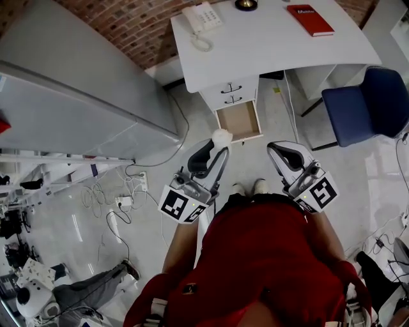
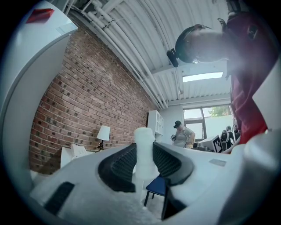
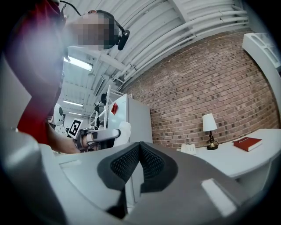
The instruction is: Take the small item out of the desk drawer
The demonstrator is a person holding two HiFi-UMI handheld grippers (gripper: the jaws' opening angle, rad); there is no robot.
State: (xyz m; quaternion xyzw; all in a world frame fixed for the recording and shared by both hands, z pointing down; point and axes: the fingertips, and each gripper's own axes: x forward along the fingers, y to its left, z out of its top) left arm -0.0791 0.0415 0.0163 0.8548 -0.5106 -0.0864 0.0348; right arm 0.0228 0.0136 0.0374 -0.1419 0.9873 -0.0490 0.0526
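Small fluffy white item [image 1: 221, 136]: white all over
Left tongs [image 1: 216, 152]: pale grey shell, black ribbed pads, black-and-white square markers on the cube
Right tongs [image 1: 282, 155]: pale grey shell, black pads, black-and-white markers
Open desk drawer [image 1: 238, 122]: tan-brown inside, white rim
Curved desk surface [image 1: 268, 48]: plain white
Flat hardcover book [image 1: 310, 19]: red
Corded telephone [image 1: 201, 17]: white
Padded chair [image 1: 367, 105]: dark blue
Brick wall [image 1: 128, 25]: red-brown bricks, pale mortar lines
Person's top [image 1: 262, 255]: dark red

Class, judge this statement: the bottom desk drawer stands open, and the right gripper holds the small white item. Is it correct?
Not quite. The left gripper holds the white item, as the left gripper view shows; the right gripper is shut on nothing. The drawer does stand open.
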